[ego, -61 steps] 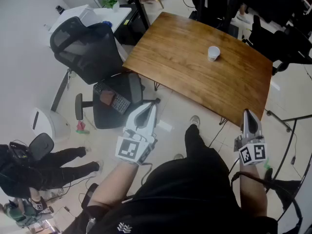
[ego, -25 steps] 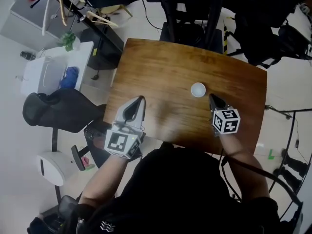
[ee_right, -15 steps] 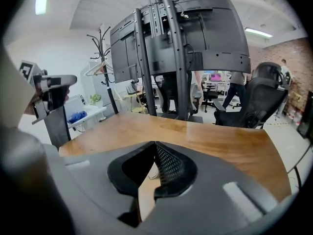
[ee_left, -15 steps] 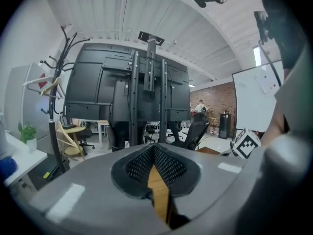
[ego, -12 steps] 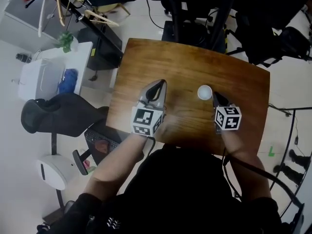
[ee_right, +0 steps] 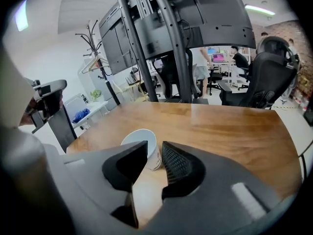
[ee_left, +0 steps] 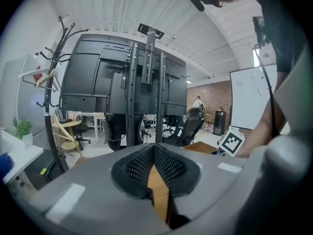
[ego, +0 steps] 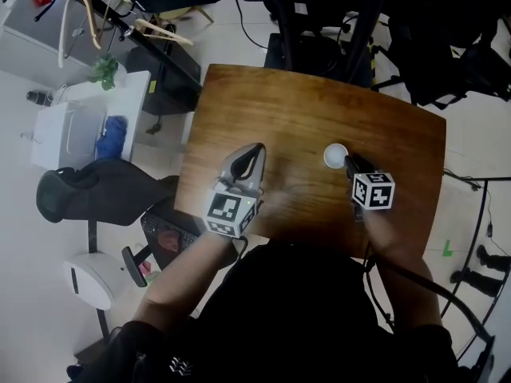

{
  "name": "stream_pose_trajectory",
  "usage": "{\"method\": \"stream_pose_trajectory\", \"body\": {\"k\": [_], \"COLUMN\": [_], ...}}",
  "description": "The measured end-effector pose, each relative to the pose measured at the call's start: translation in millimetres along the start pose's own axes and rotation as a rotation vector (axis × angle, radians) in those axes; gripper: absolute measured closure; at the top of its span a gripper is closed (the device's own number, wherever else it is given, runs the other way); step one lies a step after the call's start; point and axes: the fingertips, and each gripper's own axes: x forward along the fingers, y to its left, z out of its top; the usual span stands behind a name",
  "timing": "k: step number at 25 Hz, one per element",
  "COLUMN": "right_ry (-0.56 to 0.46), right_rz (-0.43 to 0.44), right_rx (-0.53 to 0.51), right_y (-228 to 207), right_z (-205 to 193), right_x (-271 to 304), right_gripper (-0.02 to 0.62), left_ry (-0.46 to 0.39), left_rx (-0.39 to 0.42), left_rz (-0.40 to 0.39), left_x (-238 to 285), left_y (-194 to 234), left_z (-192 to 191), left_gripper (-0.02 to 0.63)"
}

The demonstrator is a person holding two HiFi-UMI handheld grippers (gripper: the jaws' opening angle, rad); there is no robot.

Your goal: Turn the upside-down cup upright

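On the wooden table, right of its middle and well in from every edge, the white paper cup stands with what reads as its flat base uppermost, so the turn is not yet done. Just at its near side is the right gripper, angled down toward it. Its jaws have just been opening and now stand parted. In the right gripper view the cup sits just ahead of the tips and a little toward the left jaw, not between the pads. The step in hand looks like the approach to grasp. To do it well, the right gripper should shift slightly toward the cup's centre line and widen enough to straddle the wall. It should close gently low on the side, since thin paper will likely crush or skid under a hard or off-centre pinch. The left gripper hovers over bare wood well apart from the cup, its jaws together on nothing. Bare tabletop lies all around the cup, giving room to lift and roll it over. The near edge lies under the person's wrists, and a black stand rises beyond the far edge.
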Motion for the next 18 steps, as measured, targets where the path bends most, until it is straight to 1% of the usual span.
{"method": "stream_pose_trajectory", "body": {"k": [3,7,10,13,18], "right_ry": [0.03,0.032,0.014,-0.006,-0.013], "right_rz": [-0.001,-0.015,-0.06,-0.1,-0.185], "right_rx": [0.008,-0.009,-0.048,-0.082,-0.101], "right_y": [-2.6,-1.9,-2.9,-7.7,-27.2], "right_z": [-3.7,-1.1,2.2,5.2,0.5], "right_x": [5.9,9.3,3.6,-7.3,-36.3], "right_gripper": [0.499,0.513,0.58,0.581,0.583], "left_ry": [-0.001,0.005,0.008,0.003,-0.012], "left_rx": [0.012,0.024,0.018,0.017,0.011], "left_rz": [-0.01,0.015,0.02,0.012,-0.02], "left_x": [-1.6,-4.1,-4.6,-3.0,-0.3], "left_y": [-5.4,-1.2,1.0,-1.4,-9.8], "left_z": [4.6,6.7,4.9,3.8,1.8], "left_gripper": [0.606,0.606,0.606,0.606,0.606]}}
